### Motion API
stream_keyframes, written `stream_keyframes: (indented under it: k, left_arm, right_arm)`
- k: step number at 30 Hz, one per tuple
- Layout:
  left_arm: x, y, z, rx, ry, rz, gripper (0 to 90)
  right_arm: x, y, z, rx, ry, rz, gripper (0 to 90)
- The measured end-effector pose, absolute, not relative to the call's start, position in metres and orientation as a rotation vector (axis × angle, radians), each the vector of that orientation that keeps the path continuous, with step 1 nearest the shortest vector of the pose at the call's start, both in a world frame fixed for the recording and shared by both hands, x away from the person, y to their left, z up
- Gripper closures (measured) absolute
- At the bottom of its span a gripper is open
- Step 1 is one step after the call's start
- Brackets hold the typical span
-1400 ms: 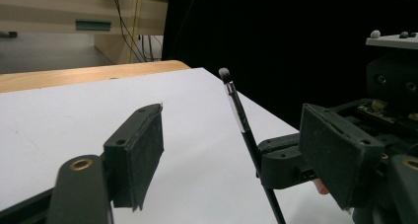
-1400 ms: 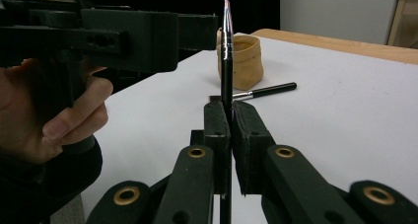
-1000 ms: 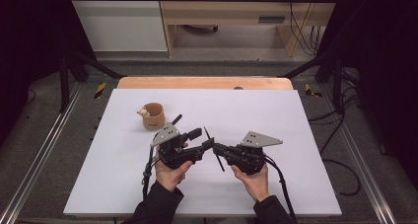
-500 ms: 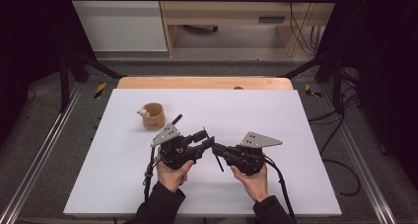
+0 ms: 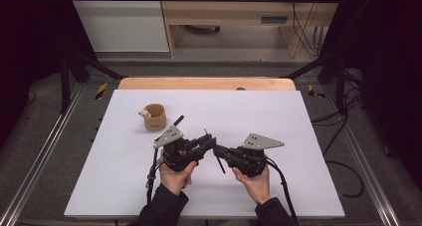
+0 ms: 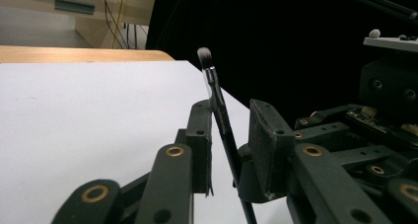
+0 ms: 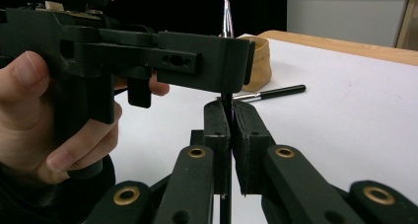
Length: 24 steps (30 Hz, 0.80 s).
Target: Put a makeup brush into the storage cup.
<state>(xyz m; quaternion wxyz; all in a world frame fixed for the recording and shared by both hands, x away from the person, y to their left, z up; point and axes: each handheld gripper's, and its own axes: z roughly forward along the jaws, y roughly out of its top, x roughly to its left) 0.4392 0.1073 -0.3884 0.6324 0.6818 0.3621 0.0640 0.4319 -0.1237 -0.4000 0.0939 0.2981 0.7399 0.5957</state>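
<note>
Tabletop comes first: a white sheet over a wooden board, seen whole from the high view, with the person's two forearms coming in at its near edge. That view places the left hand-held gripper and the right hand-held gripper nose to nose near the middle of the sheet, each under its grey three-cornered plate, and a tan cup standing well apart toward the far left. It also shows a second black brush lying flat just beside the cup, partly hidden by the left plate. The right gripper view adds what the high view cannot: the right jaws pressed tight on the thin black handle of a makeup brush, which stands upright with its silver ferrule and tuft rising above the left hand-held gripper's body; the cup and the lying brush sit behind on the sheet. The left gripper view looks the other way and shows the same makeup brush slanting up between the left jaws, tuft topmost. Those jaws have just been closing; the handle lies against the left pad, while a clear gap remains to the right pad, so the left hand-held gripper does not yet clamp it.
</note>
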Motion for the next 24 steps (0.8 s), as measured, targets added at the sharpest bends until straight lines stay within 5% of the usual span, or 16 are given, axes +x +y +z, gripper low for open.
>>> stream_keyframes:
  k: [24]
  left_arm:
    - [0.4362, 0.1073, -0.3872, 1.548, 0.816, 0.130, 84.5]
  right_arm:
    - [0.4308, -0.1220, -0.3995, 0.866, 2.194, 1.776, 85.4]
